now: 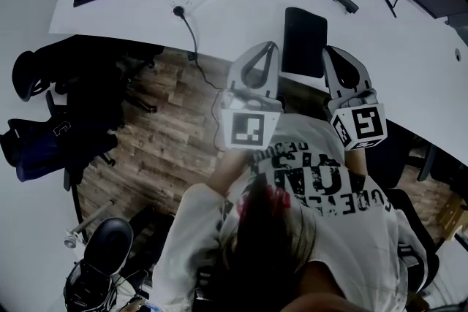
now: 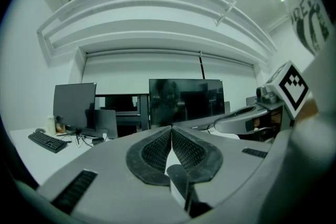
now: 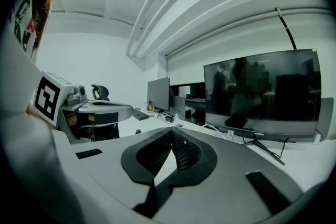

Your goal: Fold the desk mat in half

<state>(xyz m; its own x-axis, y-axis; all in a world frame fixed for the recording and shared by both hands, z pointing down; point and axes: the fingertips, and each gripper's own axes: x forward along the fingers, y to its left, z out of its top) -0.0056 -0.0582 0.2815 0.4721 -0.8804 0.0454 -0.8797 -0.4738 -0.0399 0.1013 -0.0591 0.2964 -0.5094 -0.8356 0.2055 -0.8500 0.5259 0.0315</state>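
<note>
My left tool (image 1: 271,47) and right tool (image 1: 329,50) are both pinched shut, empty, flanking the desk mat (image 1: 304,40) on the table (image 1: 409,47); it looks thin and floppy, so I'd pinch its near corners

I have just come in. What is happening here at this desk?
A person at a white desk holds a gripper in each hand. The left gripper and the right gripper both have their fingers shut, with nothing between them. They hover at either side of a black desk mat, which lies flat near the desk's edge. Neither gripper holds it.
</note>
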